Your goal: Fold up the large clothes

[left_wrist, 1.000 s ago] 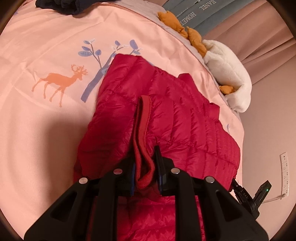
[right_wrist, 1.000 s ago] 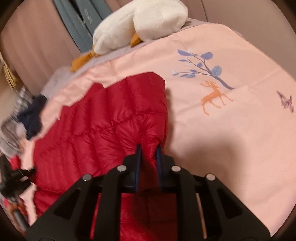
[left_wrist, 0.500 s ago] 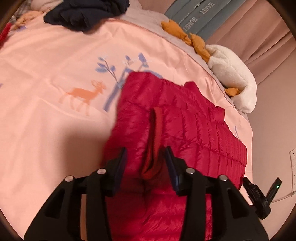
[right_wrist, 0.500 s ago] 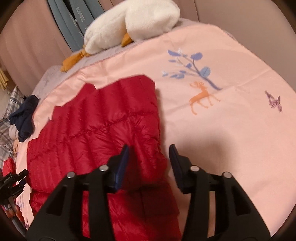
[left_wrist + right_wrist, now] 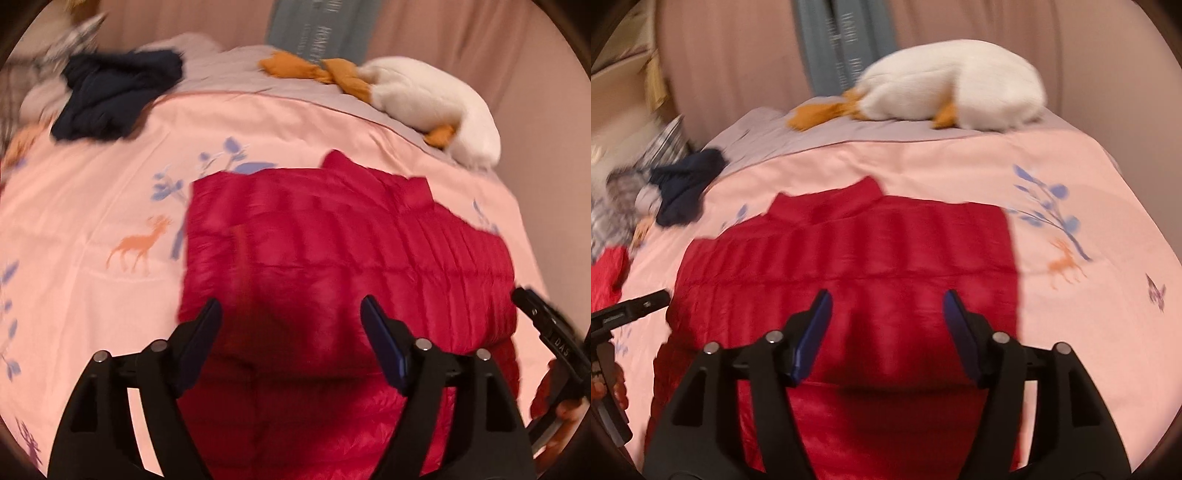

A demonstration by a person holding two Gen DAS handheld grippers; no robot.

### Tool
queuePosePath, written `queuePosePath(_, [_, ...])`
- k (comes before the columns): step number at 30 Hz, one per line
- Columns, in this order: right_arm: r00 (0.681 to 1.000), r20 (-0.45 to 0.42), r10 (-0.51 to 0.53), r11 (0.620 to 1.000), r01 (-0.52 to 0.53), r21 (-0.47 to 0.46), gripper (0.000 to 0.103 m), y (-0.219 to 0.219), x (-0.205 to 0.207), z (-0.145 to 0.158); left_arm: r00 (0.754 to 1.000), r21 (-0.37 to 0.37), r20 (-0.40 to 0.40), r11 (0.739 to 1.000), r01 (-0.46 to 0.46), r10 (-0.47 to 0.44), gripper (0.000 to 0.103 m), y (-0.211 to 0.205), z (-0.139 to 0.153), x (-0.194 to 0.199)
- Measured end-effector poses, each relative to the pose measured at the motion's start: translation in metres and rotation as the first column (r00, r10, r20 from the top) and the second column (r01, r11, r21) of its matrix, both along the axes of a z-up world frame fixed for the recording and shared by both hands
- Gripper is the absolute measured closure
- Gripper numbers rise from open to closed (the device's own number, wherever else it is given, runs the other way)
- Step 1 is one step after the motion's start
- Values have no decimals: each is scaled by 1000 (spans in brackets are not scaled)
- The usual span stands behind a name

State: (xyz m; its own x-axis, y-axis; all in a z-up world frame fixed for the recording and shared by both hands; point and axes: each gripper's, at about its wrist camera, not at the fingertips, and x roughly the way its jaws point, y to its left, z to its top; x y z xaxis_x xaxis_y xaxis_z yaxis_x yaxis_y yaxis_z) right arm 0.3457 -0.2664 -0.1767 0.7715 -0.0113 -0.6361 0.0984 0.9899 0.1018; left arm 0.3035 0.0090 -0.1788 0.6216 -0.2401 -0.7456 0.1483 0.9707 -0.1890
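Observation:
A red quilted puffer jacket (image 5: 351, 236) lies folded on the pink bedspread (image 5: 92, 206), its collar toward the far side. In the right wrist view the same jacket (image 5: 868, 251) fills the middle. My left gripper (image 5: 291, 314) hovers above the jacket's near part, jaws wide and still opening, nothing between the pads. My right gripper (image 5: 886, 306) also hangs over the jacket, jaws opening, with no fabric held. Each gripper shows at the edge of the other's view: the right gripper (image 5: 546, 332) and the left gripper (image 5: 628, 314).
A white plush duck (image 5: 953, 85) with orange feet lies at the head of the bed. A dark navy garment (image 5: 114, 96) is heaped at the far left, next to checked fabric (image 5: 613, 206). Another red cloth (image 5: 605, 273) sits at the left edge. Curtains hang behind.
Both grippers let go of the jacket's folded edge and opened wide. Both lifted and pulled back, and the views rolled so the bed now looks level.

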Motion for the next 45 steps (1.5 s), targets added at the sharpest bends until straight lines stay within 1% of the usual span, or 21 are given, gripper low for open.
queuePosePath(1, [1000,-5,14,1000,-14,-24,38,8,3,-2,1000,30,9,999,10,-10,25,-8,-2,0])
queuePosePath(2, [999,-14,30,998,-30,-58,38,17,6,-5,1000,45,11,999,15,-16,25,-11,-3,1])
queuePosePath(4, [998,-38,53,992,-57,-115,38,30,13,-14,1000,67,-3,997,31,-31,25,-20,-11,4])
queuePosePath(5, [997,-51,57,990,-63,-128,38,34,15,-18,999,81,-13,996,33,-32,25,-22,-16,6])
queuePosePath(6, [993,-98,61,987,-75,-144,38,40,20,-31,999,89,-21,995,36,-34,25,-22,-20,7])
queuePosePath(7, [991,-124,58,986,-76,-148,37,41,23,-39,999,96,-29,995,39,-37,25,-24,-25,8])
queuePosePath(10, [988,-143,51,988,-71,-137,36,40,25,-52,998,119,-37,991,55,-50,25,-27,-37,9])
queuePosePath(12, [988,-150,47,992,-64,-113,35,36,26,-57,997,132,-43,989,64,-59,24,-29,-42,9])
queuePosePath(16, [986,-163,40,995,-54,-81,34,33,29,-61,997,118,-65,991,60,-52,21,-28,-46,14])
queuePosePath(21, [984,-174,32,997,-44,-63,34,32,31,-59,997,129,-67,990,51,-43,21,-30,-44,14])
queuePosePath(27, [988,-147,36,999,-42,-32,34,30,21,-45,997,143,-47,988,59,-53,21,-27,-34,1])
queuePosePath(32, [990,-140,33,999,-38,-34,34,27,15,-42,998,164,-47,985,58,-51,21,-25,-36,-2])
queuePosePath(36, [987,-158,22,999,-29,-44,32,27,19,-51,997,151,-65,987,48,-39,18,-21,-42,0])
queuePosePath(40, [986,-167,21,998,-31,-55,31,30,24,-54,997,132,-74,990,43,-33,17,-19,-46,2])
queuePosePath(45, [985,-169,24,998,-32,-48,30,29,25,-54,997,131,-74,991,41,-31,17,-20,-46,2])
